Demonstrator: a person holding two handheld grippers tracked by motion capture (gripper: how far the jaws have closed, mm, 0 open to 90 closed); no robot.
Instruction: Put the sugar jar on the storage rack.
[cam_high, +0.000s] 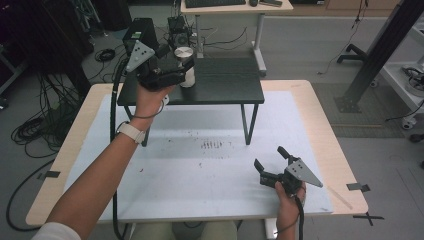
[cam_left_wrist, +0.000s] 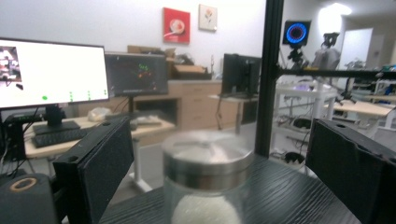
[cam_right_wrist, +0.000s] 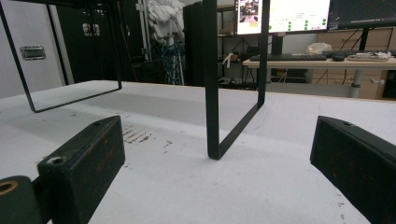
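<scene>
Jar (cam_left_wrist: 205, 179) sits upright on the small black shelf (cam_high: 227, 82) that stands on legs over the white surface (cam_high: 200, 175), near the shelf's left end. Glass body, brushed metal lid (cam_high: 183, 52), something white and rounded inside. My guess: stiff, smooth, fairly light, slippery on the glass and breakable if it tips off the shelf.

Long axis runs straight up, lid on top, no tilt that I can see. Round in plan, so no real facing direction.

Best hold, I think: from the sides on the glass just under the lid, or on the lid band itself, where the metal gives more bite.

My left gripper (cam_high: 186, 69) is up at the shelf, level with the jar. Its fingers (cam_left_wrist: 95, 165) stand wide on either side of the jar and apart from it, nothing clamped.

My right gripper (cam_high: 271, 161) rests low over the surface, well apart from the jar, fingers (cam_right_wrist: 84, 163) spread wide and empty.
</scene>
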